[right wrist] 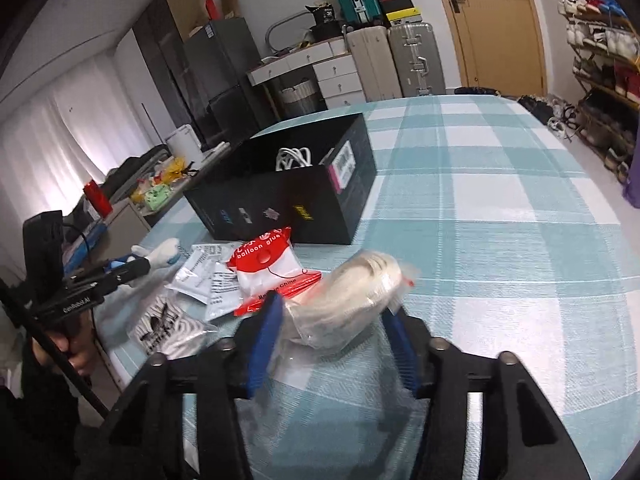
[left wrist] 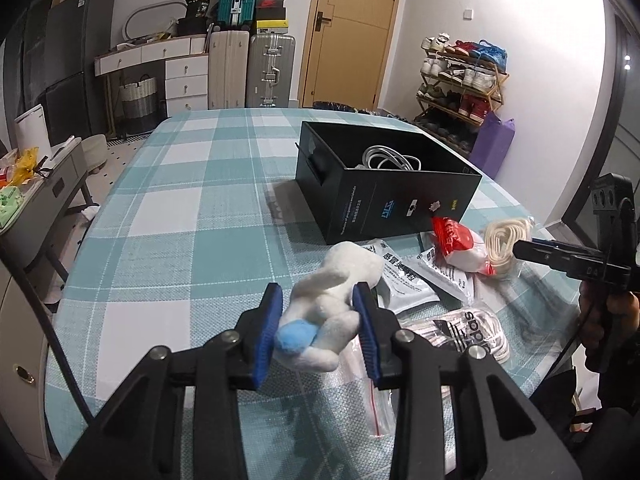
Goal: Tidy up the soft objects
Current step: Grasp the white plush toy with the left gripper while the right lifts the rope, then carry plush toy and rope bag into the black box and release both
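My left gripper [left wrist: 318, 294] is shut on a white plush toy [left wrist: 340, 276] with a blue patch, its blue pads pressing both sides. The same gripper [right wrist: 132, 266] and toy [right wrist: 164, 254] show at the left of the right wrist view. My right gripper [right wrist: 332, 307] is shut on a clear bag of cream cord [right wrist: 356, 288], which looks blurred between the pads. In the left wrist view that bag [left wrist: 506, 240] sits at the tip of the right gripper [left wrist: 520, 249]. An open black box [left wrist: 384, 196] holding a white cable [left wrist: 390, 158] stands just beyond.
On the checked tablecloth [left wrist: 180, 208] lie a red-and-white balloon glue packet [left wrist: 460, 248], grey sachets [left wrist: 404, 280] and a bag of white laces [left wrist: 468, 328]. A grey side cart [left wrist: 52, 184] stands left of the table. Suitcases, drawers and a shoe rack line the far wall.
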